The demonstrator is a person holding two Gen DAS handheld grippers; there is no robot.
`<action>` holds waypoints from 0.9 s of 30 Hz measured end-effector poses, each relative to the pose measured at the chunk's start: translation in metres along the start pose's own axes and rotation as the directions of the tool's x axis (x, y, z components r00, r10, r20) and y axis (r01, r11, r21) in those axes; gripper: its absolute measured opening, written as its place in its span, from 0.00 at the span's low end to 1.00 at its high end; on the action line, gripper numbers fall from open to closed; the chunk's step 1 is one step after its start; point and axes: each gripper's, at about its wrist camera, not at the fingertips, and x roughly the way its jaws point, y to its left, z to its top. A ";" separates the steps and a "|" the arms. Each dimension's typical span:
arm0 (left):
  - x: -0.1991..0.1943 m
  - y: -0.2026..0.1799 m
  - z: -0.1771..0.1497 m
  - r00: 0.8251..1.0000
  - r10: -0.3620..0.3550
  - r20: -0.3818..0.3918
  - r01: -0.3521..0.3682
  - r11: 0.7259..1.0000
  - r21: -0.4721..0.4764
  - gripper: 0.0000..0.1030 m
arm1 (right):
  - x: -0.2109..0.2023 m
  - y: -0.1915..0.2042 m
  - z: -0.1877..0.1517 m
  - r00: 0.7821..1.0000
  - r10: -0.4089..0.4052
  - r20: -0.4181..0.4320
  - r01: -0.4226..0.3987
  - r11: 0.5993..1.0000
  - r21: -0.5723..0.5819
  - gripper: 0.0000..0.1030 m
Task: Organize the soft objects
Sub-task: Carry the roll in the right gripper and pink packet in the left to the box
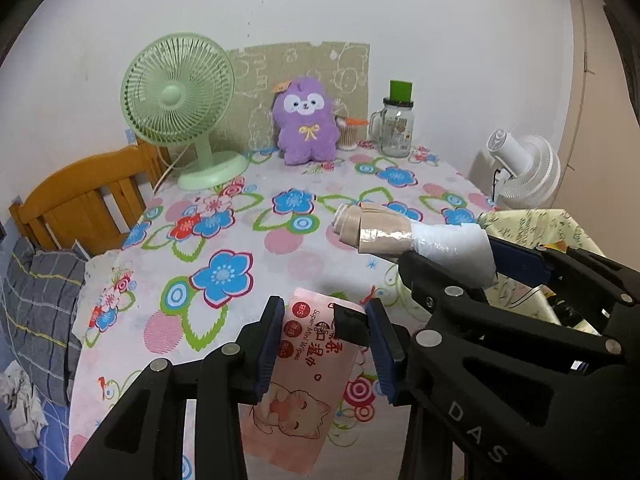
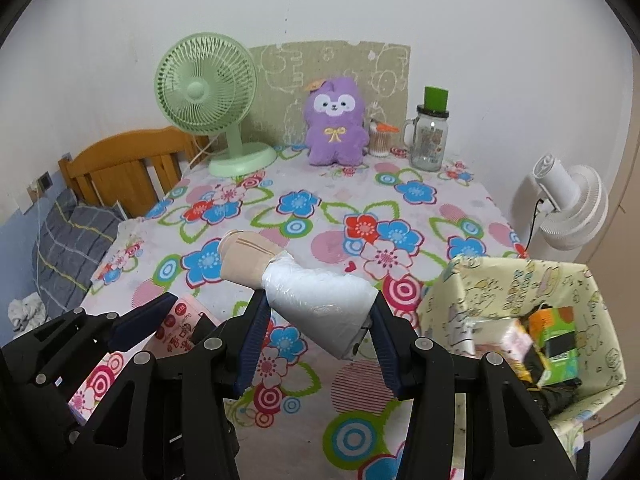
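My right gripper [image 2: 316, 332] is shut on a plastic-wrapped roll of beige cloth [image 2: 316, 296] and holds it above the table; the roll also shows in the left wrist view [image 1: 416, 236]. My left gripper [image 1: 326, 340] has its blue pads on both sides of a pink pack of wet wipes [image 1: 296, 392]; the pack's far end is off the flowered tablecloth [image 1: 224, 248]. A purple plush toy [image 1: 306, 122] stands at the table's back against the wall.
A pale yellow patterned box [image 2: 472, 292] holding several packs stands at the right. A green desk fan [image 1: 180, 104], a glass jar with a green lid [image 1: 396, 128] and a cotton swab tub stand at the back. A white fan [image 2: 568, 208] is off the table's right edge, a wooden headboard [image 1: 80, 196] at its left.
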 end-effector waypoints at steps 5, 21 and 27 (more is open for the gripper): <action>-0.015 -0.009 0.007 1.000 0.006 0.029 -0.006 1.000 0.009 0.41 | -0.016 -0.006 0.005 1.000 0.002 0.028 -0.002 1.000 0.005 0.51; -0.041 -0.048 0.022 0.996 -0.005 0.092 0.002 0.999 0.040 0.41 | -0.056 -0.039 0.015 0.996 -0.011 0.093 0.010 1.000 0.006 0.51; -0.039 -0.068 0.026 0.995 -0.032 0.098 0.027 0.998 0.058 0.41 | -0.062 -0.059 0.013 0.994 -0.025 0.102 0.023 0.999 0.022 0.51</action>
